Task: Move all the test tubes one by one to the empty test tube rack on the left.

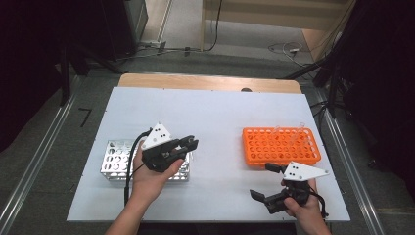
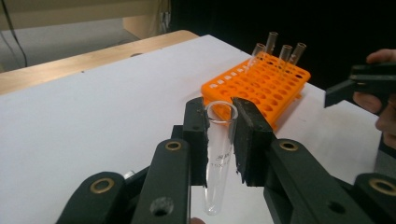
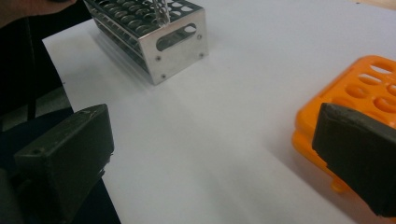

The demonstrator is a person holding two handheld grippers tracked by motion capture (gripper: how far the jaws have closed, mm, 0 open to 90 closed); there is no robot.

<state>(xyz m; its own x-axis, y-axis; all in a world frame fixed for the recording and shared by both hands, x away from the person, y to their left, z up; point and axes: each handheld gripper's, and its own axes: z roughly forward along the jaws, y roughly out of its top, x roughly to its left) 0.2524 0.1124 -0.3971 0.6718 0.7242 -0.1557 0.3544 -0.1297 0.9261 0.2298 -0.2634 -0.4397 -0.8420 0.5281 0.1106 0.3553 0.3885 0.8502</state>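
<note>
The left gripper (image 1: 185,146) holds a clear glass tube (image 2: 218,154). Its two black fingers (image 2: 197,135) are closed on the tube, one on each side, and press on it just below its open top. The tube stands almost straight up between them, and its round bottom hangs free below the fingers. Small grey print shows on the glass, too small to read. In the high view this gripper hangs over the right end of the silver rack (image 1: 113,161), which sits on the left part of the white table (image 1: 215,112). The person's left hand (image 1: 154,174) holds the gripper from below.

The right gripper (image 1: 266,181) is near the front edge of the table, just in front of the orange rack (image 1: 279,147). Its fingers (image 3: 70,154) stand wide open with nothing between them, only bare table. The person's right hand (image 1: 306,208) holds it.

The orange rack sits on the right part of the table. It has many round holes in rows. Four clear tubes (image 2: 271,43) stand in holes at its far end, seen from the left gripper view. The silver rack is made of shiny metal with round holes on top and a long slot in its side. In the right gripper view the bottom of a clear tube (image 3: 161,11) shows just above that rack. The two racks are well apart.
</note>
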